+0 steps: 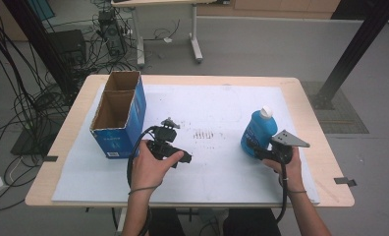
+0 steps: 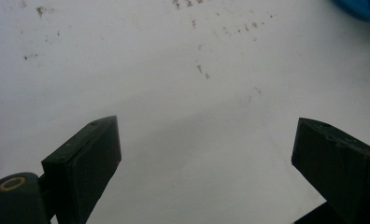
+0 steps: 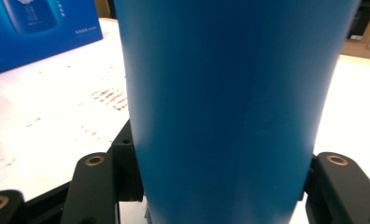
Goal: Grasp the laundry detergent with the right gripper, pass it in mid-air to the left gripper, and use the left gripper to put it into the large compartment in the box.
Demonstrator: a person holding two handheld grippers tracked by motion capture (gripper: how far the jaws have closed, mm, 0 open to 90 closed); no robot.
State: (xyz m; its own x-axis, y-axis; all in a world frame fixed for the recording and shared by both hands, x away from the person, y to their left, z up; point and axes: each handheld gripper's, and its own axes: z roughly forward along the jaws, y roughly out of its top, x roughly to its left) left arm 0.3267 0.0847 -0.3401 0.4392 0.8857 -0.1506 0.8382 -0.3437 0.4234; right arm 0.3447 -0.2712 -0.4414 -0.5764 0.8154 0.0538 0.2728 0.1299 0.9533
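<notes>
From the high view, your right gripper point(image 1: 255, 149) clamps the blue bottle point(image 1: 258, 130), upright at the right of the white mat point(image 1: 222, 172), well apart from the open blue box point(image 1: 120, 115) at the left; your left gripper point(image 1: 175, 156) hangs empty over the mat's middle. In the left gripper view, your jaws stand wide apart over bare, speckled mat (nothing between them). In the right gripper view, the jaws press the bottle's point(image 3: 230, 102) sides. This looks like the grasp step; next, likely lift it straight and carry it to the box.
</notes>
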